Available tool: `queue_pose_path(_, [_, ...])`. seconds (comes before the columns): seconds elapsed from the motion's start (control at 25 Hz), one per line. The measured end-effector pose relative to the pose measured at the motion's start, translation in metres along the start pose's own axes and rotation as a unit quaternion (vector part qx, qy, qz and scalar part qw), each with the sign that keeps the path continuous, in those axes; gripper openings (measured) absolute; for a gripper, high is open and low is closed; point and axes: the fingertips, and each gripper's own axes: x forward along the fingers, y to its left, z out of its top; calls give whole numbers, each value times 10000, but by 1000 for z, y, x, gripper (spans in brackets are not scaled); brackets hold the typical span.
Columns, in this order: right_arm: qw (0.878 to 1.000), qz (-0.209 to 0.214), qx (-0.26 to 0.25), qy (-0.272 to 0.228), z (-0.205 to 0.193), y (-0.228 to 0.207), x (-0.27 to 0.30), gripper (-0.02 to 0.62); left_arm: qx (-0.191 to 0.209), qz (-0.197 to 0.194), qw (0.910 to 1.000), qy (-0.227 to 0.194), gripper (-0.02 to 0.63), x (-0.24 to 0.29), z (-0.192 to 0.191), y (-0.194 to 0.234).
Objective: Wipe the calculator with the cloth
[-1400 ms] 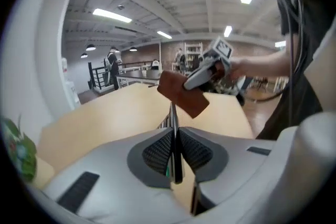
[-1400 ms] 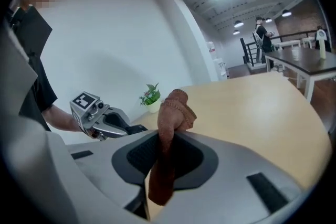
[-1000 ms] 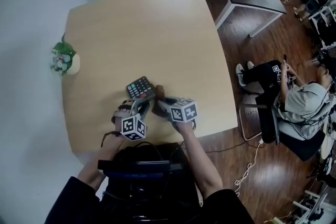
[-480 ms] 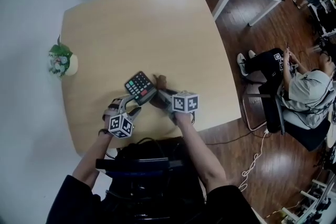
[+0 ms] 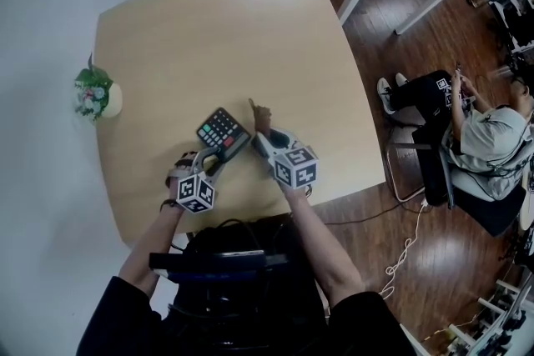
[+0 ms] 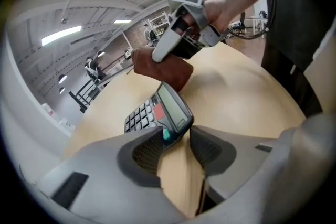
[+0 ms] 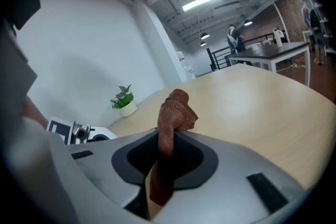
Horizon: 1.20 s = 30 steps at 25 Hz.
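Nearest the person, by the near edge of the desk, the left gripper is pointing down at the near corner of the calculator. Its jaws have just been closing, and that corner is now sitting between them. The pads are lying against it on both sides, so it appears to be pinching the calculator to steady it.

The calculator is lying flat on the desk, about midway along the near edge and a little in from it. Its display end is facing the person and its keys are running away toward the middle.

Just to its right, the right gripper is clamping a brown cloth tightly between its closed jaws. A bunched end is sticking out past the tips. The cloth is hanging above the desk beside the calculator's far end and is not touching it.

The step in hand seems to be bracing the calculator between strokes. The next move calls for lowering the cloth onto the keys and display and dragging it across. The left gripper must meanwhile be keeping the calculator from sliding or tipping.

Farther off, a small potted plant is standing at the desk's left edge.
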Motion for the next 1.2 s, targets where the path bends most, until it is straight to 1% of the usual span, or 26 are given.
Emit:
queue_pose_path(0.04, [9998, 57, -171, 40, -4, 6, 1, 66, -93, -16, 10000, -24, 178, 0, 0, 2])
queue_pose_path(0.12, [9989, 141, -419, 130, -13, 18, 7, 66, -174, -49, 9998, -58, 179, 1, -1, 3])
queue_pose_path(0.24, [9976, 194, -654, 112, -20, 35, 13, 66, -236, -106, 9996, -74, 179, 6, -5, -2])
queue_pose_path(0.32, [9959, 332, -831, 93, -26, 54, 15, 66, -317, -111, 9994, -70, 180, 6, -5, -3])
queue_pose_path(0.4, [9937, 655, -898, 149, -39, 83, 16, 66, -365, -121, 9992, -70, 181, 6, -5, -2])
queue_pose_path(0.52, [9862, 1390, -814, 374, -71, 131, 16, 66, -384, -131, 9991, -90, 181, 5, -5, -2])
queue_pose_path(0.56, [9835, 1566, -803, 414, -76, 142, 14, 66, -392, -129, 9991, -99, 181, 5, -5, -3])
queue_pose_path(0.6, [9828, 1612, -808, 394, -77, 144, 11, 66, -398, -128, 9991, -109, 181, 5, -5, -3])
queue_pose_path(0.64, [9849, 1507, -797, 296, -72, 138, 8, 66, -400, -127, 9990, -121, 181, 6, -5, -3])
queue_pose_path(0.68, [9890, 1267, -747, 129, -61, 124, 5, 66, -396, -125, 9990, -135, 181, 6, -5, -3])
queue_pose_path(0.76, [9965, 523, -606, -249, -34, 78, -3, 66, -385, -117, 9991, -160, 181, 7, -6, -2])
queue_pose_path(0.84, [9972, -193, -516, -504, -11, 32, -12, 66, -387, -95, 9990, -179, 181, 7, -7, -2])
queue_pose_path(0.88, [9962, -423, -507, -565, -3, 15, -14, 66, -391, -82, 9990, -190, 181, 7, -7, -2])
queue_pose_path(0.92, [9954, -548, -521, -581, 0, 5, -15, 66, -394, -69, 9990, -200, 181, 7, -7, -3])
queue_pose_path(0.96, [9953, -574, -548, -559, 1, 1, -13, 66, -397, -60, 9990, -209, 181, 7, -6, -4])
queue_pose_path(1.04, [9963, -402, -618, -436, -7, 11, -4, 66, -393, -51, 9990, -218, 181, 6, -5, -4])
queue_pose_path(1.2, [9970, 164, -719, -226, -36, 65, 14, 66, -398, -53, 9989, -224, 181, 7, -3, -3])
